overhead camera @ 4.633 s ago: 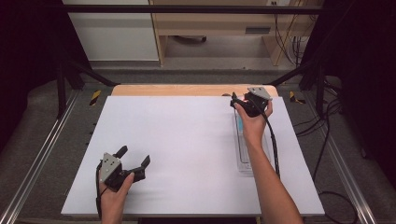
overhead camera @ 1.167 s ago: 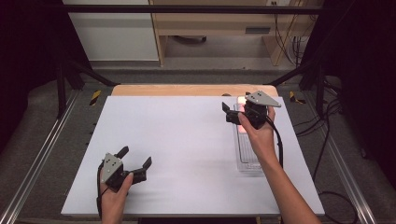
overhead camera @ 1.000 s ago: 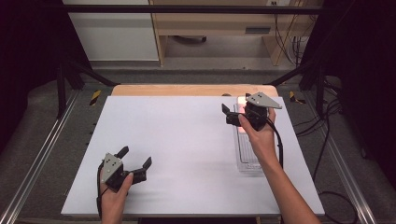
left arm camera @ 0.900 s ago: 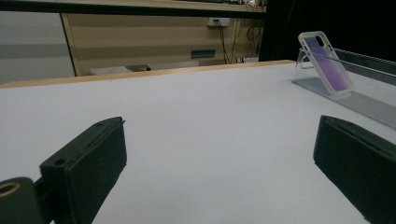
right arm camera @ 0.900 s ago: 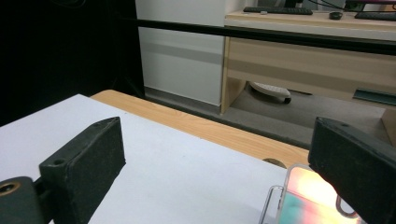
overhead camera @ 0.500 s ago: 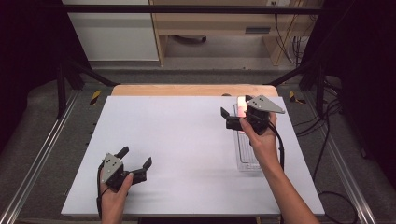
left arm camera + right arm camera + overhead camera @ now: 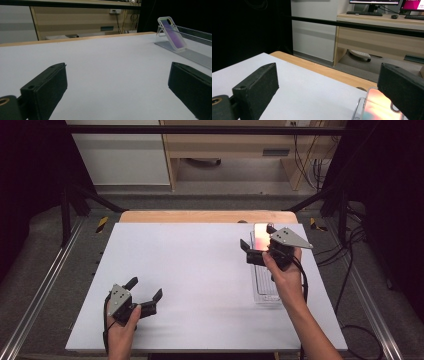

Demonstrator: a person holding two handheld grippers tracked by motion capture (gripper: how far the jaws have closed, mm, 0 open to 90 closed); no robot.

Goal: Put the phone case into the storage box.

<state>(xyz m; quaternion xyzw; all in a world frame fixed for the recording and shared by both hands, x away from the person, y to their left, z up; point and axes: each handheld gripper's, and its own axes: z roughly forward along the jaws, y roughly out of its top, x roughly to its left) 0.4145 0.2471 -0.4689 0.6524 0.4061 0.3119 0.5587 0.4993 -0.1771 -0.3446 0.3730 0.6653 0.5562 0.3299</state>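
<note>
At the far right of the white surface (image 7: 200,270), a phone (image 7: 260,236) leans tilted at the far end of a clear acrylic stand (image 7: 265,287). Screen glows orange-pink in the high view, purple in the left gripper view (image 7: 172,32). Stand is long and narrow, lying flat, running from the far edge toward the person.

Right tongs (image 7: 257,249) held just above the stand's far part, near side of the phone, pointing away from the person and slightly left. Jaws wide apart; they have just been opening, then eased in a touch. Nothing between them. In the right gripper view the phone's top edge (image 7: 377,105) sits low beside the right-hand jaw, close to it, not clamped; contact cannot be told. Right hand (image 7: 285,272) wraps the body, grey three-cornered plate on top.

Left tongs (image 7: 145,295) at the near left of the surface, well apart from phone and stand. Jaws spread, empty; only bare white surface between them in the left gripper view. Left hand (image 7: 122,320) low at the near edge.
</note>
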